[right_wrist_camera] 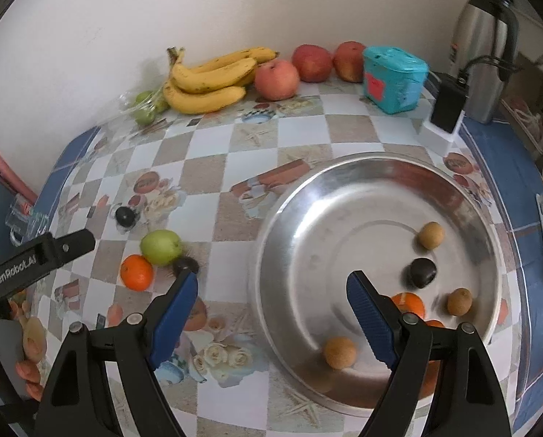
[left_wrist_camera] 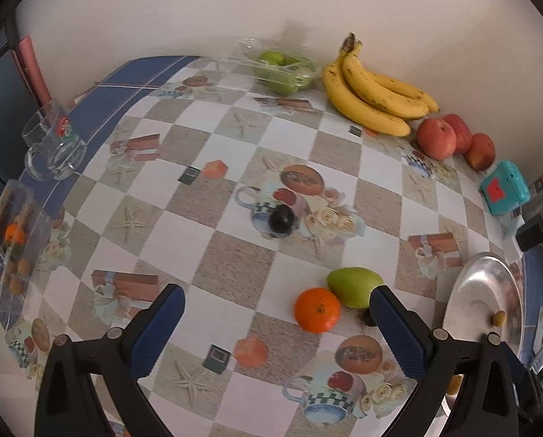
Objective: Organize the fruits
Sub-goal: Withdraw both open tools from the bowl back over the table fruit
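Checked oilcloth covers the worktop, which runs back to a pale wall; its blue border marks the left and right edges. The widest bare stretch lies in the middle, between the wall-side fruit and the near items. Along the wall sit a clear bag of green fruit, a bunch of bananas, three red apples and a teal box, so that side is crowded. A glass mug stands by the left edge.

Near the front, an orange touches a green pear, with a small dark fruit just beside them; another dark fruit lies alone mid-worktop. The metal plate takes up the right part, holding three small brown fruits, a dark one and oranges partly hidden behind the finger.

The left hand-held gripper hangs with jaws spread wide and nothing between the pads, the orange and pear just by its right finger. The right hand-held gripper is likewise wide apart and empty, straddling the plate's left rim. A steel flask and a black charger stand beyond the plate.
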{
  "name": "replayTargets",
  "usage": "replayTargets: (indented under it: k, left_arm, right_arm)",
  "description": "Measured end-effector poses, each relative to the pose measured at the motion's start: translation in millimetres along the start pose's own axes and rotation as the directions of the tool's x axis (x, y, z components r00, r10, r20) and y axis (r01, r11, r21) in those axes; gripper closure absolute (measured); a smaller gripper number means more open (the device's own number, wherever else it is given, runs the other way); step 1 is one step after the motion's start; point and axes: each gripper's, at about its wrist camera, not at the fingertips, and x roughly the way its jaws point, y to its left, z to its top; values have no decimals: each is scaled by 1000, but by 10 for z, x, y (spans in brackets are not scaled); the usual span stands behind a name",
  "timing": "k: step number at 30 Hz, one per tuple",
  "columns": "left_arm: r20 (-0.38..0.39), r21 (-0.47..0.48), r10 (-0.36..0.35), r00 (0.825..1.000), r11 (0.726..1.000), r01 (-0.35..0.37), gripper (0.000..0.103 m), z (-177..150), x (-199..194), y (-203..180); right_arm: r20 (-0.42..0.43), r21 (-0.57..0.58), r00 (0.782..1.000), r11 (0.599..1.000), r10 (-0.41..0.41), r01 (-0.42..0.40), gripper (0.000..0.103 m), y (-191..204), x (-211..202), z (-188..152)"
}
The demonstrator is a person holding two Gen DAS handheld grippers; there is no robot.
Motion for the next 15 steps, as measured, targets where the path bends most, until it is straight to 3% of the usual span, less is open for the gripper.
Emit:
replayTargets:
  k: [10,15]
  left_arm:
    - [-30,-73,-2,1000,997,0,0,20,85,241]
    - [-38,-107,12,999,994,-16,0,43,135,346]
  right_arm:
    - [-18,-15,999,999,47,-48,18,298,26,51]
    - [-29,-78,998,995,59,-61,18,506,89,79]
